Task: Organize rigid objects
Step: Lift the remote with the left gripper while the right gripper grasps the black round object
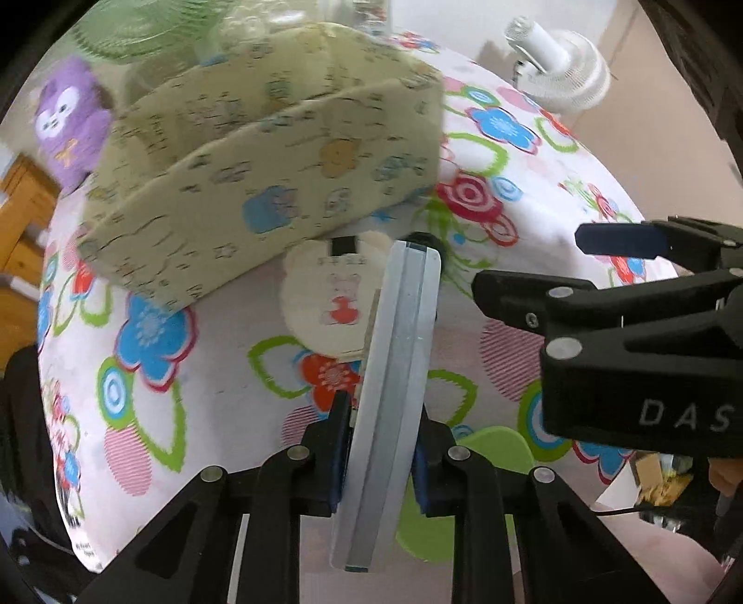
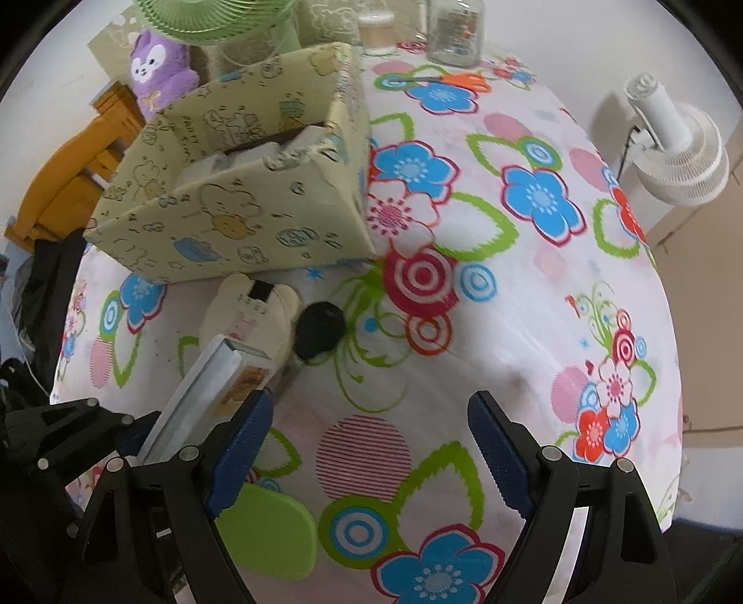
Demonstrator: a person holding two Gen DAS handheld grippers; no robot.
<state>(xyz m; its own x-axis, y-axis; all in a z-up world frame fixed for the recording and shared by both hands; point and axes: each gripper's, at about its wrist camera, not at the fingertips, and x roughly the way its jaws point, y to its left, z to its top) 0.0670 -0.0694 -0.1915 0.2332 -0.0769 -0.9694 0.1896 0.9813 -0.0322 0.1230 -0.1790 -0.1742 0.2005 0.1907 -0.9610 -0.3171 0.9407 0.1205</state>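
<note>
My left gripper (image 1: 381,464) is shut on a flat grey-white box (image 1: 394,385), held on edge above the flowered tablecloth; the box also shows in the right wrist view (image 2: 204,395). My right gripper (image 2: 367,446) is open and empty, to the right of the box; it shows in the left wrist view (image 1: 524,260). A pale yellow cardboard storage box (image 2: 241,186) stands at the far left, open, with white items inside. A cream bear-shaped piece (image 2: 250,306) and a black round object (image 2: 320,330) lie in front of it.
A green flat piece (image 2: 264,534) lies near the table's front edge. A purple plush toy (image 2: 158,69), a green fan (image 2: 213,18), a glass jar (image 2: 455,32) and a white cup (image 2: 378,32) stand at the back. A white fan (image 2: 678,148) stands off the table at right.
</note>
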